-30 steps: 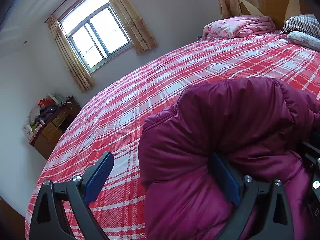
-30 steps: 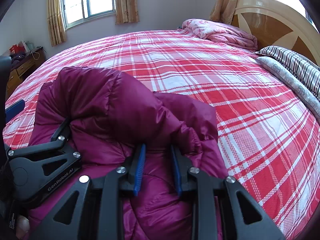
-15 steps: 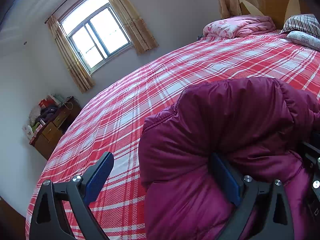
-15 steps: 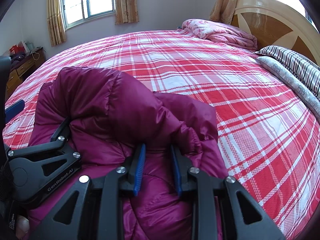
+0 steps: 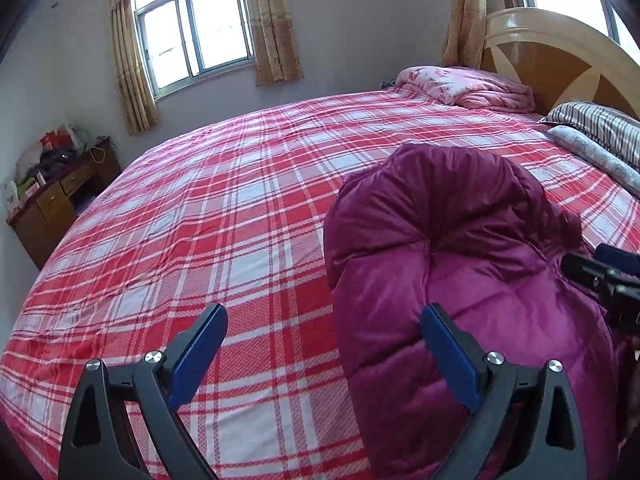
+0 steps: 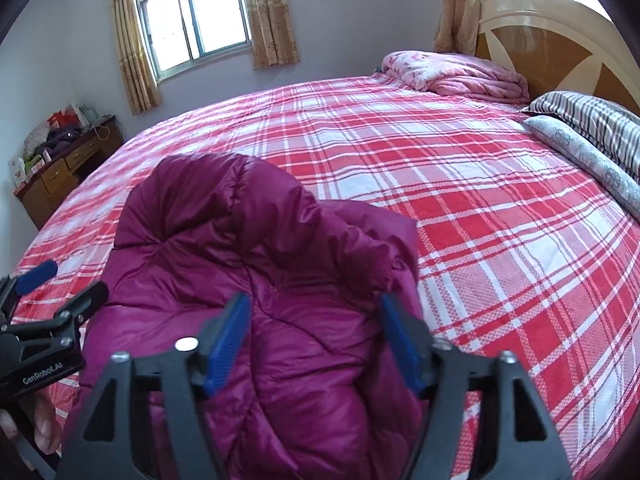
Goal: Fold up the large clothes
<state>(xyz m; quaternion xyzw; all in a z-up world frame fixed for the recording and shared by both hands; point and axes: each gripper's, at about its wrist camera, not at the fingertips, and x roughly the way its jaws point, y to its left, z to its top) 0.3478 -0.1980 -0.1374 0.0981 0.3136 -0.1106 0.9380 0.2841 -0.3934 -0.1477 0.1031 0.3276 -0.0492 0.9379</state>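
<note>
A magenta puffer jacket [image 5: 460, 264] lies folded in a thick bundle on the red plaid bed [image 5: 224, 216]; it also shows in the right wrist view [image 6: 256, 280]. My left gripper [image 5: 324, 344] is open, lifted off the jacket's left edge, holding nothing. My right gripper [image 6: 314, 340] is open above the jacket's near part, holding nothing. The left gripper shows at the left edge of the right wrist view [image 6: 44, 308], and the right gripper at the right edge of the left wrist view [image 5: 612, 280].
A pink quilt [image 6: 456, 72] lies folded at the head of the bed by the wooden headboard [image 6: 552, 36]. Striped and patterned pillows [image 6: 592, 132] lie at the right. A cluttered wooden cabinet [image 5: 52, 200] stands by the far-left wall under a window [image 5: 192, 32].
Both grippers have let go of the jacket and drawn back and up. The right jaws, nearly shut on a fold before, now stand wide apart. The jacket stays folded on the bed.
</note>
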